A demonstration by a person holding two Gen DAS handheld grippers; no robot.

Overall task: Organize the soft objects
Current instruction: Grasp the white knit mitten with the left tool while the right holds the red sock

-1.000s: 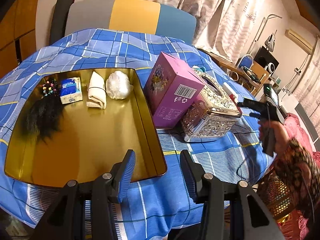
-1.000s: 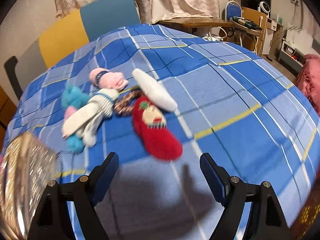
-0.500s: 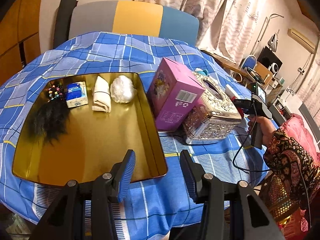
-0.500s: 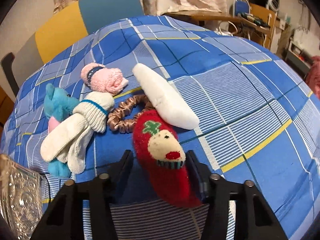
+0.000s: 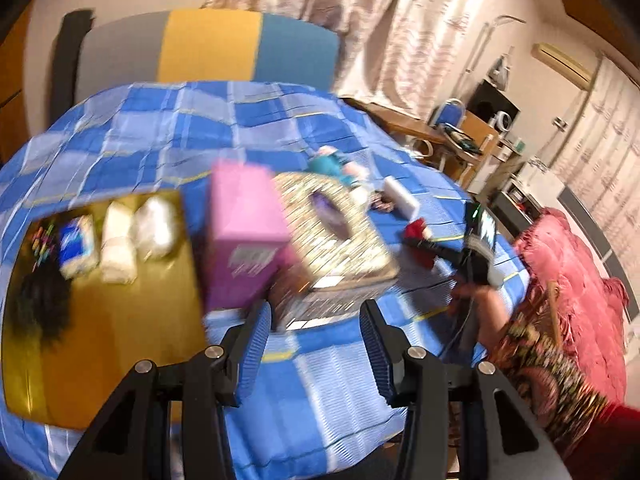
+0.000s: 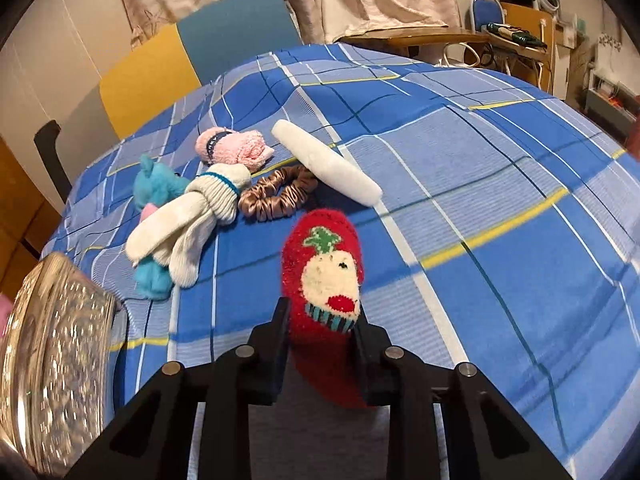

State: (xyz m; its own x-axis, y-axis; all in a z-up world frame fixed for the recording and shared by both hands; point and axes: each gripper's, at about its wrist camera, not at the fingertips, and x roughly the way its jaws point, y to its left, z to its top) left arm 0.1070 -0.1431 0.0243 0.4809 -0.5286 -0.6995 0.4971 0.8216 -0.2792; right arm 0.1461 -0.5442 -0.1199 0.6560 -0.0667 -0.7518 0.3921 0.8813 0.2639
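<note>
**Right gripper clamped on red sock, left idle**

On the blue checked tablecloth (image 6: 500,184), right gripper (image 6: 320,332) has both fingers pressed against the red sock (image 6: 324,268), near end of it between the jaws, toe pointing away. Beyond it: brown scrunchie (image 6: 276,196), white roll (image 6: 328,168), pink sock bundle (image 6: 232,148), white socks (image 6: 188,220) lying over a blue plush (image 6: 160,188). Silver ornate box (image 6: 52,356) at left edge.

Left gripper (image 5: 316,340) fingers apart, holding nothing, over the cloth. Left view is motion-blurred. Gold tray (image 5: 120,328) to the left holds black hair piece (image 5: 44,304), blue tissue pack (image 5: 76,246), folded cream cloth (image 5: 118,248), white bundle (image 5: 154,226). Pink box (image 5: 244,236) stands between tray and silver box.
</note>
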